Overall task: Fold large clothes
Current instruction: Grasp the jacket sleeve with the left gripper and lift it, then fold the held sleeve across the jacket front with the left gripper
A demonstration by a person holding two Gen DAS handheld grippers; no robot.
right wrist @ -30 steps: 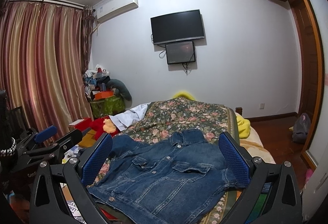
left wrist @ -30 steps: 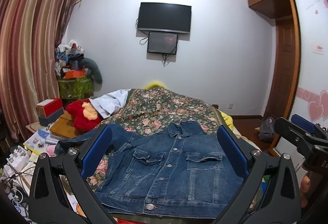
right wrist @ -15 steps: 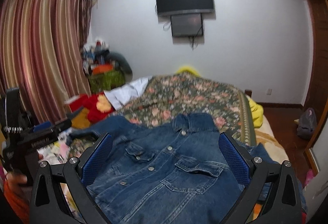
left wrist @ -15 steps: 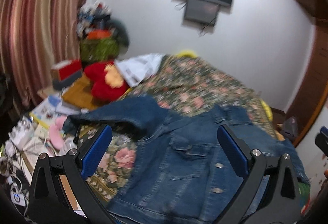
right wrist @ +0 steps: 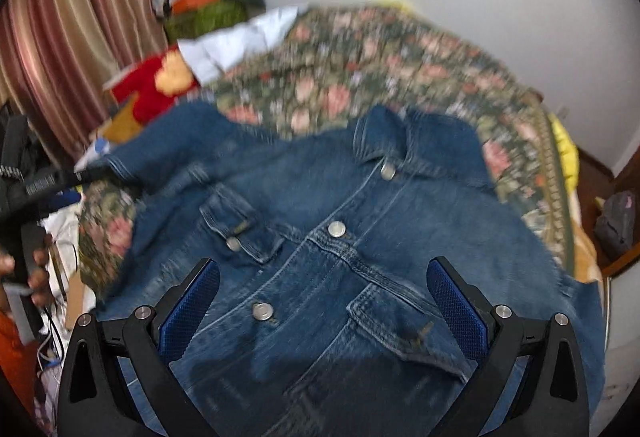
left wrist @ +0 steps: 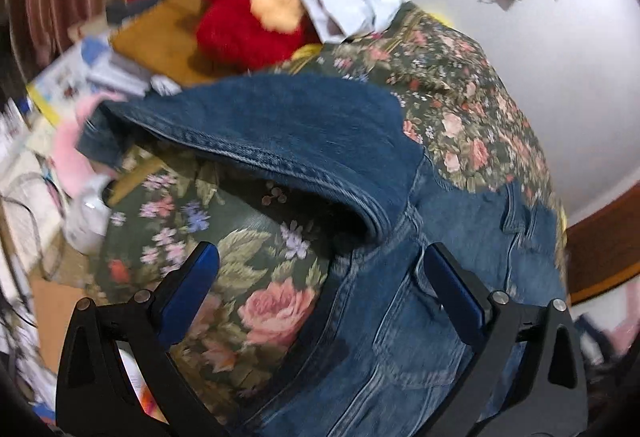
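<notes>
Both my grippers, left (left wrist: 320,289) and right (right wrist: 322,297), hang wide open over one denim jacket (right wrist: 340,257).

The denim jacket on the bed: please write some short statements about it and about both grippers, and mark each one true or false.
1. The denim jacket lies front side up, with its buttons showing. True.
2. The jacket is spread on a plain white sheet. False: it lies on a floral bedspread.
3. The left gripper is open and holds nothing. True.
4. The right gripper is shut on the collar. False: its jaws stand wide apart above the jacket's front, and the collar lies farther off.
5. A red plush toy lies beyond the jacket's sleeve. True.
</notes>
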